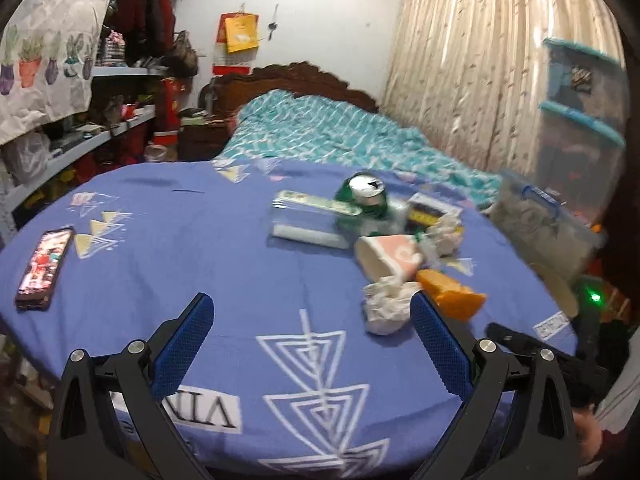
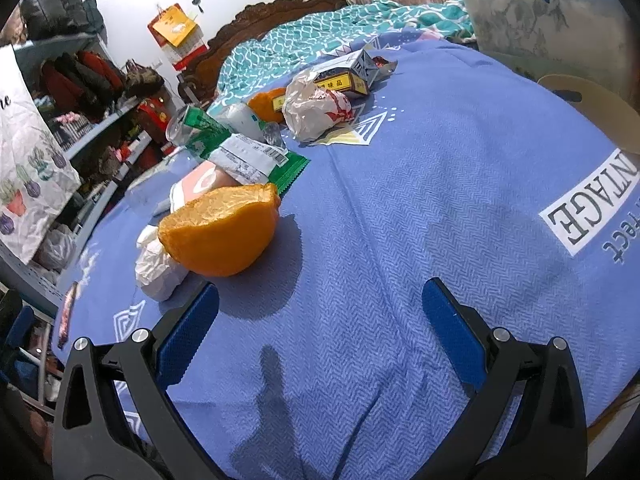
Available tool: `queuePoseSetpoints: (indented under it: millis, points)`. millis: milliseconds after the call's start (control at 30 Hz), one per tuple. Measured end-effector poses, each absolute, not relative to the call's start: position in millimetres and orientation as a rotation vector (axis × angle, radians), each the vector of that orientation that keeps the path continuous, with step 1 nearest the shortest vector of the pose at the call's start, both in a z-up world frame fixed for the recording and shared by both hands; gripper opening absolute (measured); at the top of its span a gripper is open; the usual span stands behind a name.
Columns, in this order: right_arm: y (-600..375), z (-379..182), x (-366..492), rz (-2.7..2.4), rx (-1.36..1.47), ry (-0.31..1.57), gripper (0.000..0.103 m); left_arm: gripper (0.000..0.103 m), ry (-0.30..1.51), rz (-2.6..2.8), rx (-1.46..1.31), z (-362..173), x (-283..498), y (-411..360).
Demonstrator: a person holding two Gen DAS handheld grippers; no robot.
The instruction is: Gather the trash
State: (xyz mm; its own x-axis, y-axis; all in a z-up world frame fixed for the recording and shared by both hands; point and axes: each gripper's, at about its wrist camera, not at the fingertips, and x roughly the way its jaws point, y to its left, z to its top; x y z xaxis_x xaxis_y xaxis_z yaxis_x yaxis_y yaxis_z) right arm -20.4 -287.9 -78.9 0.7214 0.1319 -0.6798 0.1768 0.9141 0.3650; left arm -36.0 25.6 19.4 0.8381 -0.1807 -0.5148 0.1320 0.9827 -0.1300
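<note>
Left hand-held gripper (image 1: 310, 316): blue-padded fingers spread wide apart, nothing between them, hovering over the worktop; the crumpled white paper ball (image 1: 386, 306) lies just beside its right finger.
Right hand-held gripper (image 2: 320, 304): fingers likewise wide apart and empty, low over the cloth; the orange peel half (image 2: 222, 232) sits just ahead of its left finger.
Worktop (image 2: 420, 208): round, covered in a blue-violet cloth printed with white triangles and lettering.
Trash pile: clustered on the far right part of the worktop in the left wrist view, the pieces touching or overlapping.
Orange peel half: hollow side tilted up, resting against the crumpled white paper ball (image 2: 158, 270).
Pink-and-white paper cup (image 1: 386, 256): lying on its side, just behind the paper ball.
Green drink can (image 1: 366, 198): tipped over, silver top facing the left camera.
Green-and-white snack wrapper (image 2: 256, 162): flat, draped over the cup.
Crumpled white-and-red plastic bag (image 2: 316, 108): farther back, beside a small yellow-and-grey cardboard box (image 2: 348, 76).
Clear plastic bin with a blue handle (image 2: 548, 20): at the far edge of the worktop, well apart from the right hand-held gripper.
Black smartphone (image 1: 44, 266): screen lit, lying alone at the left edge, well apart from the trash.
Background: bed with a teal patterned blanket (image 1: 340, 132), cluttered shelves, beige curtain.
</note>
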Motion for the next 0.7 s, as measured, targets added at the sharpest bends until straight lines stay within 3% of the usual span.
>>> queuePoseSetpoints:
  millis: [200,533,700]
  points:
    - [-293.2,-54.5,-21.2,-0.042,0.400,0.690,0.100,0.094,0.399,-0.095,-0.020,47.8,-26.3,30.3]
    - [-277.7,39.3,-73.1,0.017,0.316,0.248,0.100,0.094,0.295,-0.093,-0.051,78.4,-15.3,33.3]
    - [-248.4,23.5,-76.1,0.076,0.273,0.307,0.100,0.094,0.331,-0.088,-0.055,68.5,-15.8,34.5]
